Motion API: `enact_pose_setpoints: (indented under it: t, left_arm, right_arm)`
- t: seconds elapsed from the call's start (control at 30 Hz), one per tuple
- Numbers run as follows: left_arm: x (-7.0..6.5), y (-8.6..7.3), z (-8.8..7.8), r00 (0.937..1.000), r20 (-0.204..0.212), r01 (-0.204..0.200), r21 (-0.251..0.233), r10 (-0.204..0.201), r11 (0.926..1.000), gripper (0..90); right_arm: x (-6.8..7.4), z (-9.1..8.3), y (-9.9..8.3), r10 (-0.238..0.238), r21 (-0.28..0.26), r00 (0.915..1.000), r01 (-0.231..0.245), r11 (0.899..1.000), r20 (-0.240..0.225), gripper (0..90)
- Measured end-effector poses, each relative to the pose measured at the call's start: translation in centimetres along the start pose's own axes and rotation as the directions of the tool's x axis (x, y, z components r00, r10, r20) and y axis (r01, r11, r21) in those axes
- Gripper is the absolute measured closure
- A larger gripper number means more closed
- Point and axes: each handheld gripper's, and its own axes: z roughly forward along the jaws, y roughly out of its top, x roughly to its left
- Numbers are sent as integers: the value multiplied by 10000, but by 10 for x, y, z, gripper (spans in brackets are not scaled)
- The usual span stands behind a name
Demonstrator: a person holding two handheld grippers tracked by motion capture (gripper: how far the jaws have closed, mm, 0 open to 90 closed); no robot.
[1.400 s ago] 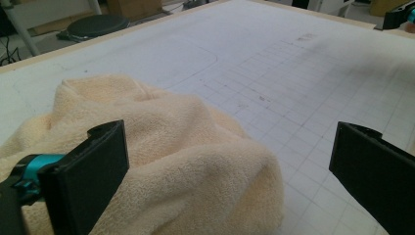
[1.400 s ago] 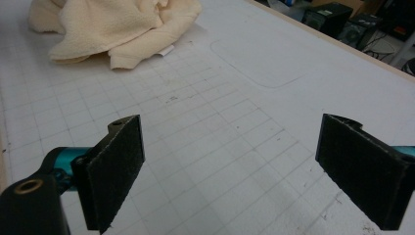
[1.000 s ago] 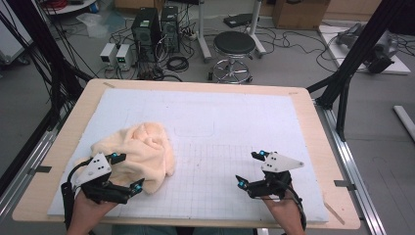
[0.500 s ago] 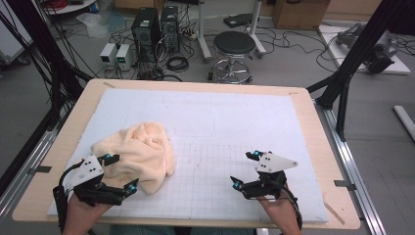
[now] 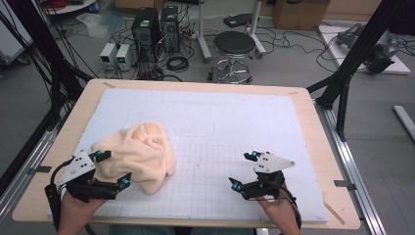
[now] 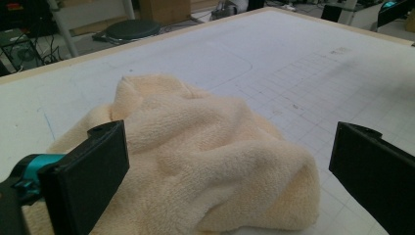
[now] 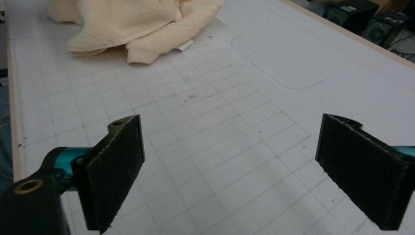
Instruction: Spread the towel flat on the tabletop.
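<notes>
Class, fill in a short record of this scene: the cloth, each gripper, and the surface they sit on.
cloth: cream towel, crumpled in a heap, left of centre
left gripper: jaws open, at the towel's near edge
right gripper: jaws open, over bare mat, apart from the towel
surface: white gridded mat on a wooden table

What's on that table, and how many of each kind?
Towel: 1
White mat: 1
Grippers: 2, the left gripper and the right gripper, both open
Total: 4
</notes>
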Motion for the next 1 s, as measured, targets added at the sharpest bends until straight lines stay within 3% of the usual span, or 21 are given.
enact_pose_setpoints:
  t: [0.13,0.3,0.57,0.7,1.0]
  left_arm:
    - [4,3,-3,10000,-90,33,-14,-33,10000,18]
    - [14,10,-10,9997,-226,120,-147,-124,9998,25]
    - [30,14,-15,9995,-229,235,-6,-235,9997,25]
    - [42,13,-19,9987,-342,369,64,-366,9993,25]
    - [47,3,-28,9964,-657,533,-97,-538,9985,25]
  right_arm:
    - [-1,2,5,176,-126,9995,-179,9998,-248,100]
    - [-2,10,24,18,-303,9987,-33,9995,-504,100]
    - [1,35,55,-193,-468,9941,144,9988,-1069,100]
    - [5,62,82,-375,-400,9871,317,9987,-1555,100]
    - [19,109,120,-991,-236,9686,963,9951,-2280,100]
